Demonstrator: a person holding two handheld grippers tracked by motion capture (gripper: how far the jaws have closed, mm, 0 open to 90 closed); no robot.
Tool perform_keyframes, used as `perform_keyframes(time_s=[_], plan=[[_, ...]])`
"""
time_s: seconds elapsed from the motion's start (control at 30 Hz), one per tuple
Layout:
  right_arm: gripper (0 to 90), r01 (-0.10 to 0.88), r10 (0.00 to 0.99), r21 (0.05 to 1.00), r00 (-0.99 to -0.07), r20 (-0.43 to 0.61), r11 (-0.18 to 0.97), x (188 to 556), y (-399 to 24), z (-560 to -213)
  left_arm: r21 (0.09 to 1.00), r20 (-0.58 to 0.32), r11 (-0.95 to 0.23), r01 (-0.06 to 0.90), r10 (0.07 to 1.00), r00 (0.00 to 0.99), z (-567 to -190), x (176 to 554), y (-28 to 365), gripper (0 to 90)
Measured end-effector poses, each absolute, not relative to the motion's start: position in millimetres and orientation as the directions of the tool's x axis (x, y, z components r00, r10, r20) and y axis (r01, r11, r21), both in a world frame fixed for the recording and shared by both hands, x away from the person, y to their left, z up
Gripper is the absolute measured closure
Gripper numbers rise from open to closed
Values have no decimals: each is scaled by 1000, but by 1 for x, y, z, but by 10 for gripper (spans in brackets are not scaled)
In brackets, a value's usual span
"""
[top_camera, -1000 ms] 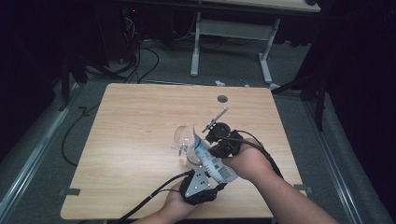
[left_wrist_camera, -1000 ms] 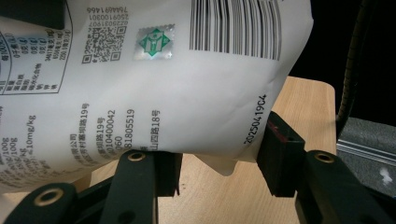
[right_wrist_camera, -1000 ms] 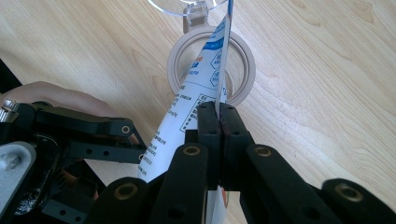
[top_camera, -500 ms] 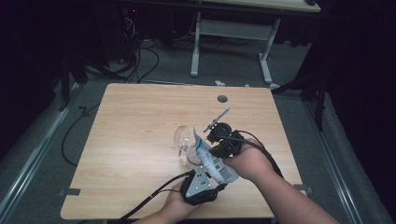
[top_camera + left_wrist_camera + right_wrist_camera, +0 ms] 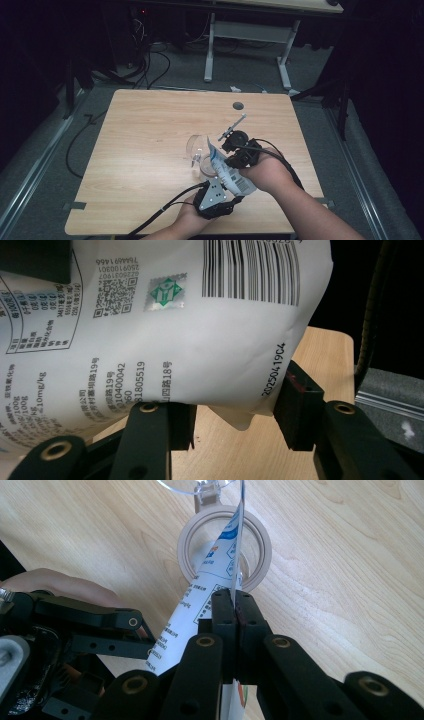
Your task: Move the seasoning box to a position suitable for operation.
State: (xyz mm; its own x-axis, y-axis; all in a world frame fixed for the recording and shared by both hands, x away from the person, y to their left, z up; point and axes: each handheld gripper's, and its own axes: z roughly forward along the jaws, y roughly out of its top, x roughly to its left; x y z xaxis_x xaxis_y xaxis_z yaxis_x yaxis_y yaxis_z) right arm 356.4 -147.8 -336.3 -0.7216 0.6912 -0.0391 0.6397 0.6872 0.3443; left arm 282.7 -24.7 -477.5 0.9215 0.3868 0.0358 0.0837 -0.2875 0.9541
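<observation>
A white printed pouch [image 5: 231, 175] is held tilted between both grippers over the near middle of the wooden table [image 5: 145, 150]. My left gripper [image 5: 231, 194] is shut on its bulging lower end, where a barcode and small print face the camera [image 5: 165, 330]. My right gripper [image 5: 233, 600] is shut on the pouch's thin upper edge. The pouch's top [image 5: 220, 555] points into the mouth of a clear jar with a beige rim [image 5: 186, 555]. That jar [image 5: 205, 167] stands just left of the pouch, with its clear lid [image 5: 196, 146] swung open behind it.
A round cable hole [image 5: 238, 105] sits near the table's far edge. A thin rod [image 5: 232, 126] sticks out from the right gripper toward the far side. Cables [image 5: 145, 70] and another desk's white legs [image 5: 209, 55] occupy the floor beyond.
</observation>
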Motion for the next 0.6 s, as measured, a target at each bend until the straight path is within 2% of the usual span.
perform_keyframes(time_s=[0.6], plan=[[899, 643, 690, 333, -723, -32, 690, 361, -143, -341, 953, 43, -292, 78, 386, 922, -480, 285, -21, 575]])
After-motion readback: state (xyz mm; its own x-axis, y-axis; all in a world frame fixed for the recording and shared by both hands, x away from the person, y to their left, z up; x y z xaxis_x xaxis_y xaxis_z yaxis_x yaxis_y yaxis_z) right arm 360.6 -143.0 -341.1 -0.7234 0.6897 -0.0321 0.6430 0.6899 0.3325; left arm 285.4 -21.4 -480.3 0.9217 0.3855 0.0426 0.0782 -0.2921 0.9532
